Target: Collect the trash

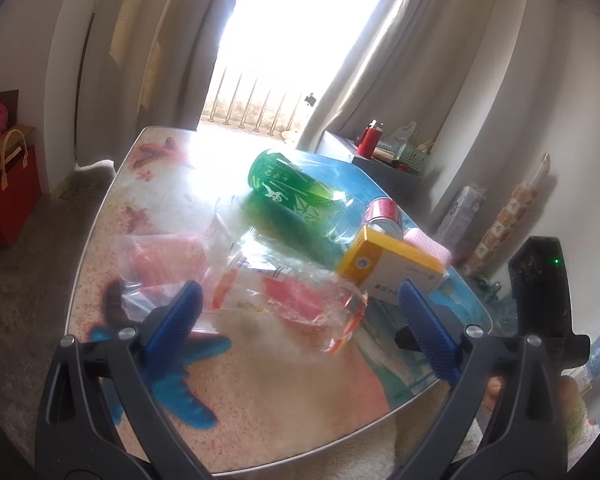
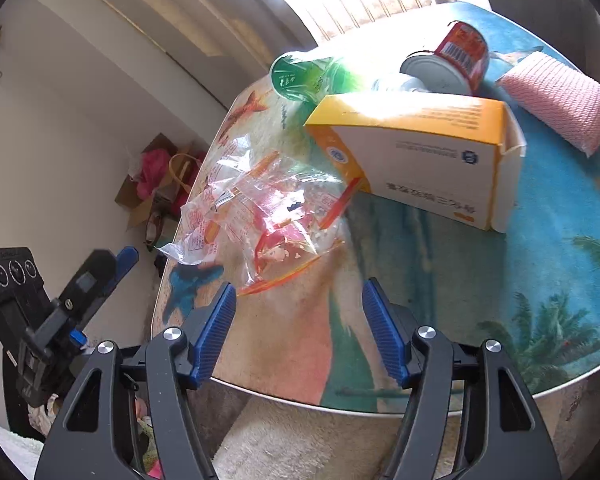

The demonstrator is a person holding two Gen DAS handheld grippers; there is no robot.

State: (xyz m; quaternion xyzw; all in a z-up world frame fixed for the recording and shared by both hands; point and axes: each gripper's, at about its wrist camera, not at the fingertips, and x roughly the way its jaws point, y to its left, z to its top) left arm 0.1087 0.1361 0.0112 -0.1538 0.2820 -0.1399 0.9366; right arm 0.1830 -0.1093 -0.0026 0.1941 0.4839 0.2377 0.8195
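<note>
Trash lies on a table (image 1: 260, 408) with a beach-print top. A crumpled clear plastic wrapper (image 1: 296, 284) with red and orange print lies nearest, with a clear plastic bag (image 1: 160, 264) to its left. Behind them lie a green plastic bottle (image 1: 296, 192) on its side, a red tin can (image 1: 384, 216), a yellow and white carton (image 1: 392, 268) and a pink sponge (image 1: 428, 248). My left gripper (image 1: 300, 300) is open just in front of the wrapper. My right gripper (image 2: 298, 300) is open, just short of the wrapper (image 2: 260, 208), with the carton (image 2: 420, 152), can (image 2: 452, 60), bottle (image 2: 308, 76) and sponge (image 2: 560, 100) beyond.
A red paper bag (image 1: 8, 196) and cardboard box stand on the floor at the left. A grey cabinet (image 1: 364, 160) with a red flask and a green basket stands behind the table at the right. Curtains and a bright window are at the back.
</note>
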